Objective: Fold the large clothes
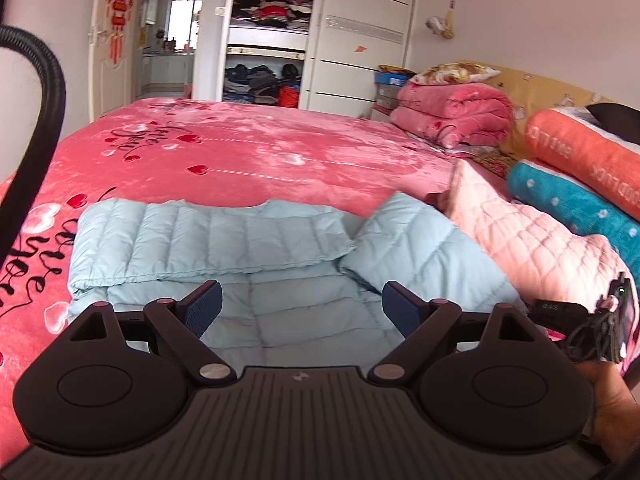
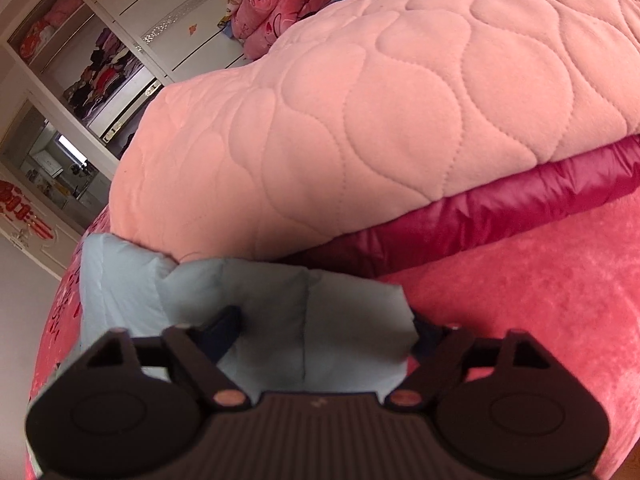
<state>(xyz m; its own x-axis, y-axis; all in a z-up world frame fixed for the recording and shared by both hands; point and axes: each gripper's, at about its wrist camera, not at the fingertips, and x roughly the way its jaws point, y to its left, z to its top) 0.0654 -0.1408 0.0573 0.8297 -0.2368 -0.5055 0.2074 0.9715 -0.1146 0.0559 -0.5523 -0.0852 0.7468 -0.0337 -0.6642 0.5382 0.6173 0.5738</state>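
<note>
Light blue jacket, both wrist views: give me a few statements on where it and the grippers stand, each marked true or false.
1. The light blue jacket lies on the red bedspread. True.
2. The left gripper grips the jacket. False: its jaws stand open above it, nothing between the pads.
3. A corner of the jacket sits between the right gripper jaws. True.
4. The pink quilted blanket rests on a dark red puffy garment. True.
5. The wardrobe shelves are bare. False: clothes are stacked on them.
</note>
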